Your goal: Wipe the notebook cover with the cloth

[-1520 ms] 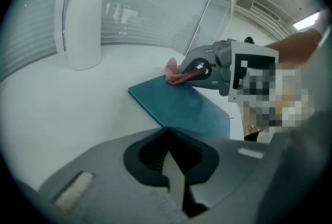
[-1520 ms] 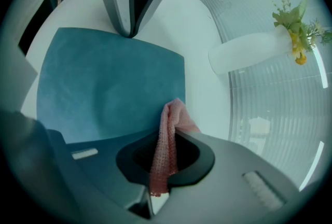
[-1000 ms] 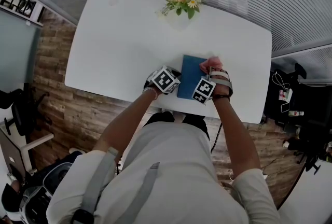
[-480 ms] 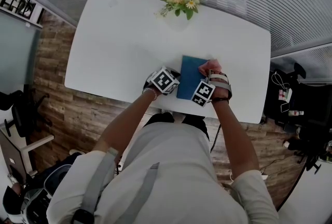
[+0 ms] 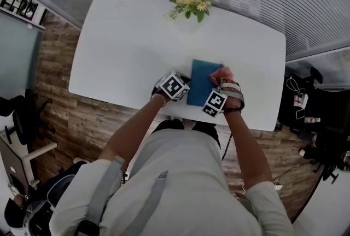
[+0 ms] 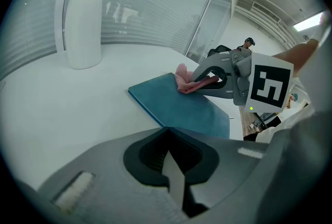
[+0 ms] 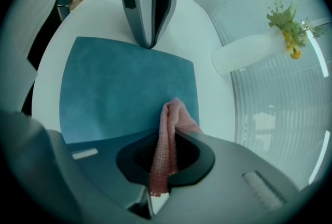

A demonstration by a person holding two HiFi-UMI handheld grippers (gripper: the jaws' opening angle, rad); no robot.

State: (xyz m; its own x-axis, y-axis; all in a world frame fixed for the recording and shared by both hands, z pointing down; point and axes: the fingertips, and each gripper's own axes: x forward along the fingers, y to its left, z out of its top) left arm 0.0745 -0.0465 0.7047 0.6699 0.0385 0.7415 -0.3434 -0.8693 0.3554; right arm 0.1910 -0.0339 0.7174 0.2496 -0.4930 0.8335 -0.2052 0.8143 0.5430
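Right tongs [image 6: 202, 80] pinch cloth [image 7: 168, 129], free end down on notebook [image 7: 124, 93] lying flat near desk [image 5: 126, 43] front edge; left tongs [image 7: 149, 39], pressed together, rest tip-down at its left edge, which I judge pins it against sliding.

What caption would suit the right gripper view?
Right gripper pinches a pink cloth over the blue notebook; left gripper at its edge.
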